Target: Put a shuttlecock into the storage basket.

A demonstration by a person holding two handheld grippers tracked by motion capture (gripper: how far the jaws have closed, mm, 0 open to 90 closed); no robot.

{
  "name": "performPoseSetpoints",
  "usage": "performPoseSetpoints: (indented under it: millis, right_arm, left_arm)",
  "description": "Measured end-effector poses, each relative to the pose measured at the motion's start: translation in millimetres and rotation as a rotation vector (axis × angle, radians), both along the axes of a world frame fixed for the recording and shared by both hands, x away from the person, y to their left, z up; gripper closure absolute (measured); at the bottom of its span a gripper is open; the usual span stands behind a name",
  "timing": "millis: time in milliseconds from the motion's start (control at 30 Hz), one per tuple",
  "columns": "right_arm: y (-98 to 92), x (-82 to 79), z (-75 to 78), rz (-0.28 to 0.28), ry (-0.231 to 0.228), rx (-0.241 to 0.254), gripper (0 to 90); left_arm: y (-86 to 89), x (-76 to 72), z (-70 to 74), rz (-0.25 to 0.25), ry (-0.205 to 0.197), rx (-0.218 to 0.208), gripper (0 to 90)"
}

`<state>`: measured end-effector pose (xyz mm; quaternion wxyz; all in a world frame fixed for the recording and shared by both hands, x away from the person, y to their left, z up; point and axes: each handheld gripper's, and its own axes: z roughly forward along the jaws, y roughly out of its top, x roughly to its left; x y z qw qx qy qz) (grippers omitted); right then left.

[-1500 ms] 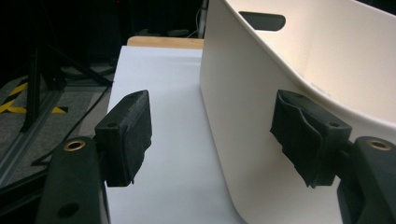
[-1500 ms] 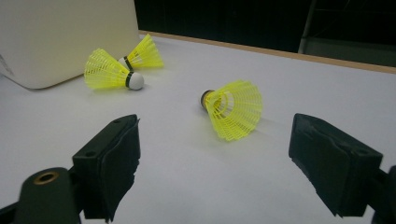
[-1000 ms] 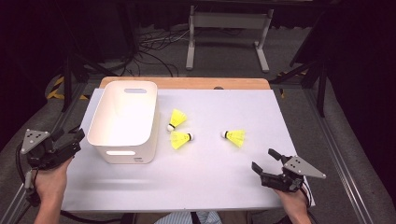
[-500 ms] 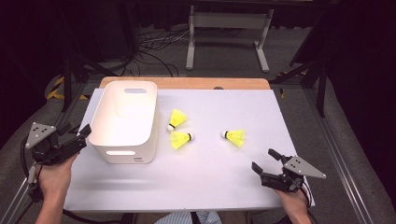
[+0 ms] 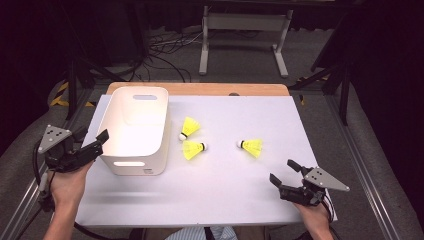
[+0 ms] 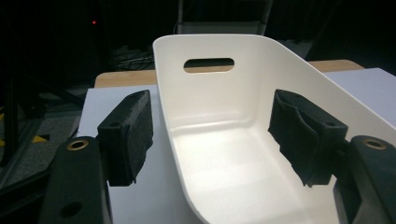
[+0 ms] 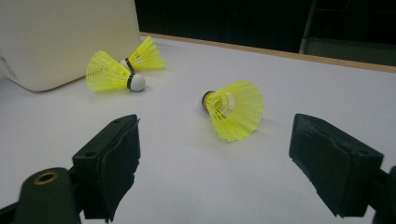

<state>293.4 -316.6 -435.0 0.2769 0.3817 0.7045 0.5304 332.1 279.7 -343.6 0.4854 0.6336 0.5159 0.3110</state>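
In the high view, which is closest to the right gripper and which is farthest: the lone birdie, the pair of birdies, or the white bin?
From the right gripper:
1. Lone yellow birdie, just up and left of it.
2. The pair of birdies, mid-table beside the bin.
3. White bin, at the table's left side, by the left gripper.

Both grippers, the left gripper (image 5: 90, 149) and the right gripper (image 5: 286, 174), are showing black bodies, each wearing a grey three-cornered plate dotted with small marks. Dark textured pads (image 6: 133, 130) are lining the jaws, brass-ringed holes are sitting behind them, and black cables are trailing back. The forearms are looking bare, possibly.
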Motion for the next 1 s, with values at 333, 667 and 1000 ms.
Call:
performPoseSetpoints:
  millis: [333, 667, 1000]
  right_arm:
    - [0.2, -0.2, 0.1, 0.003, 0.000, -0.003, 17.0]
    - [0.4, -0.3, 0.1, 0.005, -0.001, -0.004, 17.0]
    - [0.4, -0.4, 0.1, 0.006, -0.001, -0.003, 17.0]
  left_arm:
    - [-15.5, 2.0, 4.7, -0.049, 0.014, -0.002, 30.9]
    - [-31.6, 3.1, 6.9, -0.099, 0.027, -0.011, 31.0]
    - [-48.8, 4.4, 10.4, -0.146, 0.026, -0.001, 31.2]
